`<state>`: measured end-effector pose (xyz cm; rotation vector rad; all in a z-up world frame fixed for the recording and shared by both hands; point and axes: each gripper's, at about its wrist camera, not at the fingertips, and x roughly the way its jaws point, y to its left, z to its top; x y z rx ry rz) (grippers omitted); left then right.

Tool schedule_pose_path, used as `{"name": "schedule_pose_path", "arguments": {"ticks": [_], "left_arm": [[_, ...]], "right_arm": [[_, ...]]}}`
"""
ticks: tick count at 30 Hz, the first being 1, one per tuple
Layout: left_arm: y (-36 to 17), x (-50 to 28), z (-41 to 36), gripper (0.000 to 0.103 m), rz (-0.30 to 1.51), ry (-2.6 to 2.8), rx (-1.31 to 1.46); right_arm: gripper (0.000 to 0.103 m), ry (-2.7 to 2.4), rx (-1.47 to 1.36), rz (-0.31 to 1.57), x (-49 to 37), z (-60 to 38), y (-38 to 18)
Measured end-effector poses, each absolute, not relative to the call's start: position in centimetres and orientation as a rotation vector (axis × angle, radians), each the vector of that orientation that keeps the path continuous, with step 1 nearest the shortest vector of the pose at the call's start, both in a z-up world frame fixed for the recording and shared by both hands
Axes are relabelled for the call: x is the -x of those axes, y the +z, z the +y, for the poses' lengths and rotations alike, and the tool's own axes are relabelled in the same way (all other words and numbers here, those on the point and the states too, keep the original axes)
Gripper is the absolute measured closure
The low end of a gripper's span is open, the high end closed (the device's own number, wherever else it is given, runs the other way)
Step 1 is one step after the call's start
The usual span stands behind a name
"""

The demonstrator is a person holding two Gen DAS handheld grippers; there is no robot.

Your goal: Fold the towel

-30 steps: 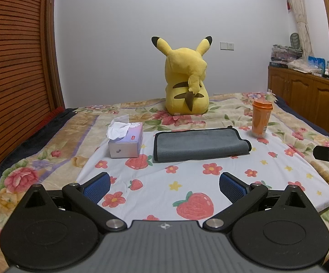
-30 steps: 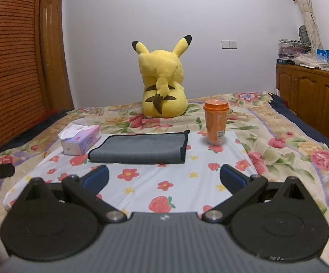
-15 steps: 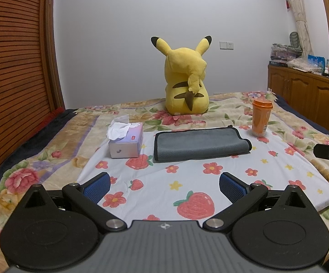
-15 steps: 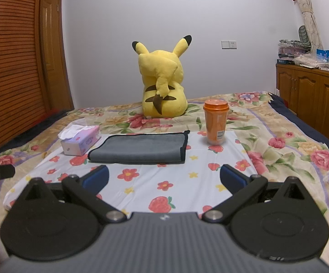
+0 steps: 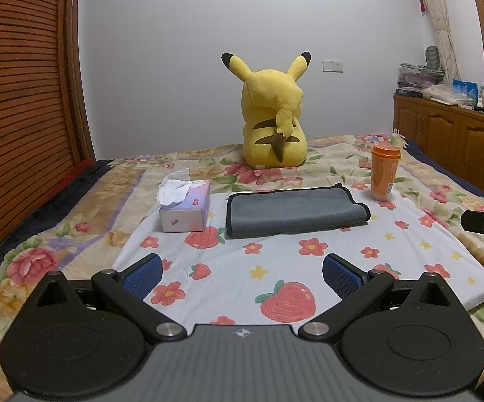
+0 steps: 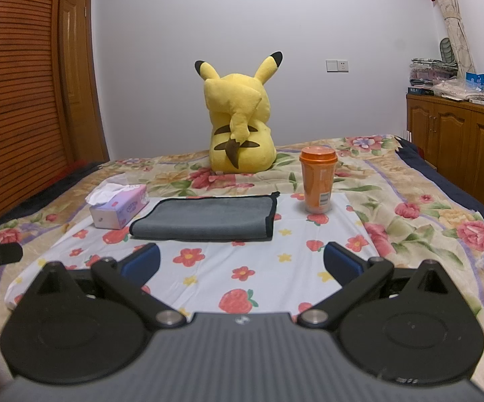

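A grey towel (image 5: pixel 294 209) with dark trim lies folded flat on a white strawberry-print cloth (image 5: pixel 275 268) on the bed; it also shows in the right wrist view (image 6: pixel 207 219). My left gripper (image 5: pixel 242 273) is open and empty, well short of the towel's near edge. My right gripper (image 6: pixel 242 263) is open and empty, also short of the towel. Each gripper shows at the edge of the other's view.
A tissue box (image 5: pixel 185 206) stands left of the towel, an orange cup (image 5: pixel 384 176) to its right. A yellow plush toy (image 5: pixel 273 117) sits behind. A wooden wardrobe (image 5: pixel 17 100) is at left, cabinets (image 5: pixel 459 144) at right.
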<state>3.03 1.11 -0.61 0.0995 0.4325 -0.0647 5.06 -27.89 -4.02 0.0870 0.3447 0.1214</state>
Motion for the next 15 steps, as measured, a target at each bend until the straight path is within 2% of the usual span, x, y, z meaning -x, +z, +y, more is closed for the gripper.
{"name": "schedule_pose_path", "arguments": {"ticks": [15], "left_arm": [[-0.66, -3.01, 1.2, 0.0, 0.432, -0.064, -0.099]], "right_arm": [[0.0, 0.121, -0.088, 0.344, -5.07, -27.87, -4.01]]}}
